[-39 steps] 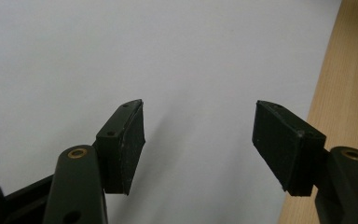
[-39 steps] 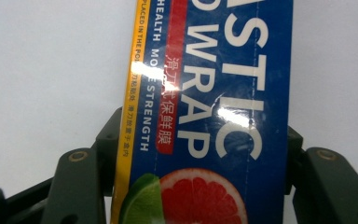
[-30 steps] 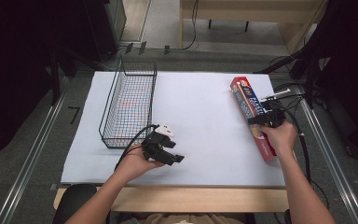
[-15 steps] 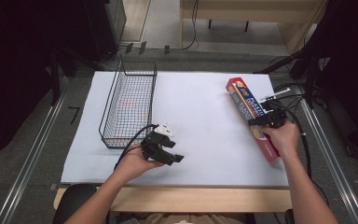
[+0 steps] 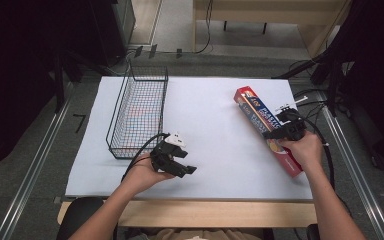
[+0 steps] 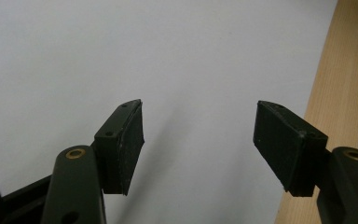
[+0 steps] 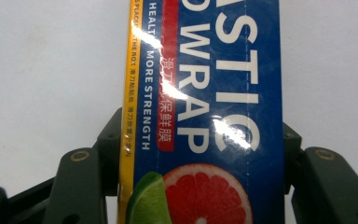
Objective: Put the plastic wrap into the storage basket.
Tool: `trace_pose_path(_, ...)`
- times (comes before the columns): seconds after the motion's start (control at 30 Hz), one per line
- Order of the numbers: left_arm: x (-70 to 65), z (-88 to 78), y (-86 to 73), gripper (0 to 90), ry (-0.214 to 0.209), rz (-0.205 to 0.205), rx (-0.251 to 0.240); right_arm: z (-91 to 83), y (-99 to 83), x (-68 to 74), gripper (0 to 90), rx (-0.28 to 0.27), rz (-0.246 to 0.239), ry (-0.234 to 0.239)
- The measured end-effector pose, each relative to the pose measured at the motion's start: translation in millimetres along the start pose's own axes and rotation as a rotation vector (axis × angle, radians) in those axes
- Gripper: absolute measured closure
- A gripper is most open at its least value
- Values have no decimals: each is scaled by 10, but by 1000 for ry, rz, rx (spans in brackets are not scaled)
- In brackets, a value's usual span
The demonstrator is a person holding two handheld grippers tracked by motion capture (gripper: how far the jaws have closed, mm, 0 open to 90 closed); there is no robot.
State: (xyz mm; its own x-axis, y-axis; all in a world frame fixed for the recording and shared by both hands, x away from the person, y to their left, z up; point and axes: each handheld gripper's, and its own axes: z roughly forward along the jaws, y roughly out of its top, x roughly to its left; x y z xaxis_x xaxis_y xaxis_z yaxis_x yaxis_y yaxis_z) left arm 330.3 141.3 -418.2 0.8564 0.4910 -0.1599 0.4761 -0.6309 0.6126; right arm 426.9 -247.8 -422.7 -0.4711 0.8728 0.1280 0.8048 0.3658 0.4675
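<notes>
Plastic-wrap carton (image 5: 267,128), long, blue and red, lies at the white desk's (image 5: 215,120) right side.
Right claw (image 5: 279,131) clamps it; "WRAP", "MORE STRENGTH" legible. Left claw (image 5: 184,161), nothing between its jaws, has just been opening beside the black wire basket (image 5: 139,111).

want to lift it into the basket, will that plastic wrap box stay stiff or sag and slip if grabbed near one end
The plastic wrap box is a long cardboard carton, so it should stay stiff. The right gripper clamps it across its width, nearer the person's end, so the far end may dip. Its printed face shows glare in the right gripper view, so it is probably smooth and might slip a little in the jaws.
</notes>
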Motion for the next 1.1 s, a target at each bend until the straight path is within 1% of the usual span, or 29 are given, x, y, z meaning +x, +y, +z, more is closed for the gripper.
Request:
trace_pose_path(0.03, 3, -1, 0, 335, -3, -3, -1, -5, -4, 18, 420, -1, -3, 4)
trace_pose_path(0.13, 4, -12, -1, 335, 0, -3, -1, -26, -21, 63, 420, -1, -34, 15)
trace_pose_path(0.17, 3, -19, 0, 335, -7, -13, -9, -34, -24, 83, 420, 1, -39, 18)
trace_pose_path(0.2, 7, -31, 4, 335, -22, -18, -16, -41, -26, 102, 420, 3, -46, 21)
trace_pose_path(0.23, 7, -31, 4, 335, -22, -18, -16, -48, -28, 124, 420, 6, -52, 22)
trace_pose_path(0.27, 4, -47, 12, 333, -38, -25, -20, -50, -29, 138, 420, 3, -64, 26)
trace_pose_path(0.33, -12, -78, 22, 331, -57, -29, -44, -53, -31, 150, 420, 4, -74, 31)
trace_pose_path(0.37, -26, -97, 27, 330, -50, -13, -47, -53, -30, 186, 420, 4, -81, 40)
trace_pose_path(0.43, -30, -102, 26, 330, -42, -8, -43, -52, -33, 207, 420, 2, -105, 43)
trace_pose_path(0.47, -25, -103, 18, 330, -29, -4, -36, -57, -39, 225, 420, 5, -110, 51)
trace_pose_path(0.5, -25, -103, 18, 330, -29, -4, -36, -61, -45, 241, 420, 8, -116, 58)
trace_pose_path(0.53, -13, -105, 13, 330, -25, -3, -26, -66, -54, 261, 420, 8, -124, 63)
trace_pose_path(0.57, -13, -105, 13, 329, -25, -3, -26, -72, -65, 281, 420, 9, -134, 66)
trace_pose_path(0.6, -11, -106, 10, 329, -26, -6, -25, -72, -65, 281, 420, 9, -134, 66)
trace_pose_path(0.63, -4, -107, 8, 326, -30, -5, -27, -86, -88, 319, 420, 11, -150, 77)
trace_pose_path(0.7, -1, -111, 8, 323, -31, -6, -28, -90, -97, 333, 419, 12, -152, 83)
trace_pose_path(0.73, 0, -123, 11, 317, -47, -12, -40, -100, -120, 364, 420, 14, -175, 95)
trace_pose_path(0.77, 0, -123, 11, 313, -47, -12, -40, -102, -126, 375, 419, 13, -181, 97)
trace_pose_path(0.8, 2, -133, 13, 313, -48, -5, -41, -102, -126, 375, 419, 13, -181, 97)
trace_pose_path(0.83, 1, -140, 15, 306, -48, 1, -37, -112, -145, 417, 420, 19, -199, 109)
trace_pose_path(0.9, -1, -140, 14, 301, -48, 7, -32, -115, -152, 435, 420, 22, -205, 113)
trace_pose_path(0.93, -1, -142, 12, 294, -43, 11, -30, -114, -165, 488, 419, 21, -228, 128)
trace_pose_path(1.0, 1, -142, 11, 284, -46, 13, -25, -113, -172, 530, 419, 25, -252, 133)
trace_pose_path(1.03, 2, -148, 8, 277, -44, 24, -26, -115, -175, 556, 419, 29, -259, 134)
trace_pose_path(1.07, 2, -148, 8, 273, -44, 24, -26, -115, -175, 556, 419, 29, -259, 134)
trace_pose_path(1.1, 1, -153, 8, 273, -43, 26, -28, -115, -178, 576, 419, 31, -271, 138)
